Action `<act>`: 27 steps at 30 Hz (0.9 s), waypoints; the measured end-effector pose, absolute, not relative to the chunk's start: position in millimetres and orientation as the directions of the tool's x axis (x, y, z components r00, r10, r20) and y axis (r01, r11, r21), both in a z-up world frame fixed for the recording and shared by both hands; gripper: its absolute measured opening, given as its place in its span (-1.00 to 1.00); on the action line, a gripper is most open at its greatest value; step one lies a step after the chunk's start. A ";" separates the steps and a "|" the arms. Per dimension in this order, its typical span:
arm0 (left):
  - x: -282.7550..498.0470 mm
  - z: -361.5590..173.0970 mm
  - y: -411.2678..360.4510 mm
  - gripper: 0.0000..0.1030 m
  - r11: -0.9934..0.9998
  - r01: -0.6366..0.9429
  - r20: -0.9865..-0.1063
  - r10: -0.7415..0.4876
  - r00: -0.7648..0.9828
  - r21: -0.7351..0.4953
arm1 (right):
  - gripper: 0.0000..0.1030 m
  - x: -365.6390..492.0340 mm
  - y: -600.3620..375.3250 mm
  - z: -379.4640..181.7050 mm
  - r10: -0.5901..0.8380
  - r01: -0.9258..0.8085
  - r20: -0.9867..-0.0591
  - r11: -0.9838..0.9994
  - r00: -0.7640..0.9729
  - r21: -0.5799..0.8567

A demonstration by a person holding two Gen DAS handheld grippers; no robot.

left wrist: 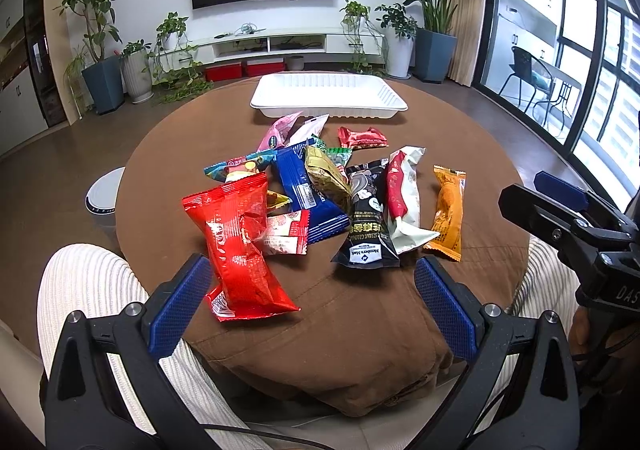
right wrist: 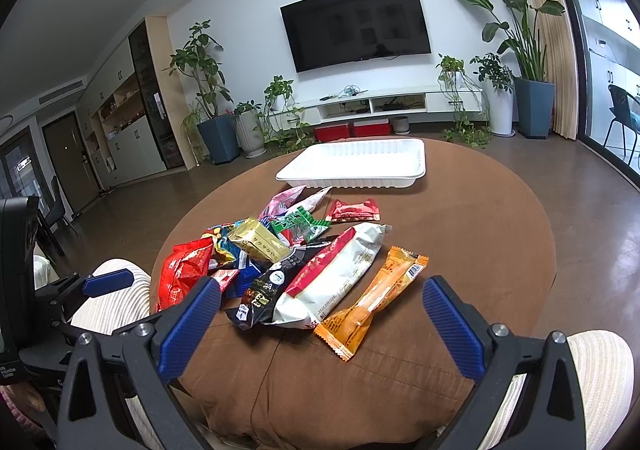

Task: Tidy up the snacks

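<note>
Here, left wrist view: left gripper (left wrist: 312,300) spread wide, holding nothing, low over near edge of brown table (left wrist: 472,138). Red packet (left wrist: 240,246) just ahead, beside its left finger, likely nearest pick. Snack pile (left wrist: 320,186) further ahead; white tray (left wrist: 328,96) beyond, empty, presumably destination.

Right wrist view: right gripper (right wrist: 320,324) also wide apart, empty. Orange packet (right wrist: 372,302) lies between its fingers, just ahead, apart from pile's edge, so easy first grab. Tray far ahead.
</note>
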State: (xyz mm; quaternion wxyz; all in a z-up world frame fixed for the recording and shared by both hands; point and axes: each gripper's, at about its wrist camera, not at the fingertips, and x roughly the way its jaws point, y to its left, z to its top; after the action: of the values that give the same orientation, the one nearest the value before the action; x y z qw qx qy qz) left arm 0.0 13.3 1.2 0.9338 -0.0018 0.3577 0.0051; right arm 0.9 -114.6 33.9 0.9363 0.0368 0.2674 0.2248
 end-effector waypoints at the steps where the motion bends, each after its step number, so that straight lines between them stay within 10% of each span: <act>1: -0.5 1.7 13.8 0.99 1.000 -0.013 -0.668 0.009 0.744 -0.001 | 1.00 1.4 -114.9 33.9 0.441 -0.401 -0.484 0.896 0.756 0.191; 27: 4.0 0.0 23.4 0.99 0.999 -0.037 -0.671 0.021 0.741 -0.009 | 1.00 2.9 -109.6 12.8 0.444 -0.378 -0.523 0.895 0.727 0.236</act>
State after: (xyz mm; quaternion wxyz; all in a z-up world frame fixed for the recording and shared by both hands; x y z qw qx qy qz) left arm 4.0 23.4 0.0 0.9329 -0.0108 0.3595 0.0156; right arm 2.9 -109.6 12.8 0.9276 0.0566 0.2953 0.2215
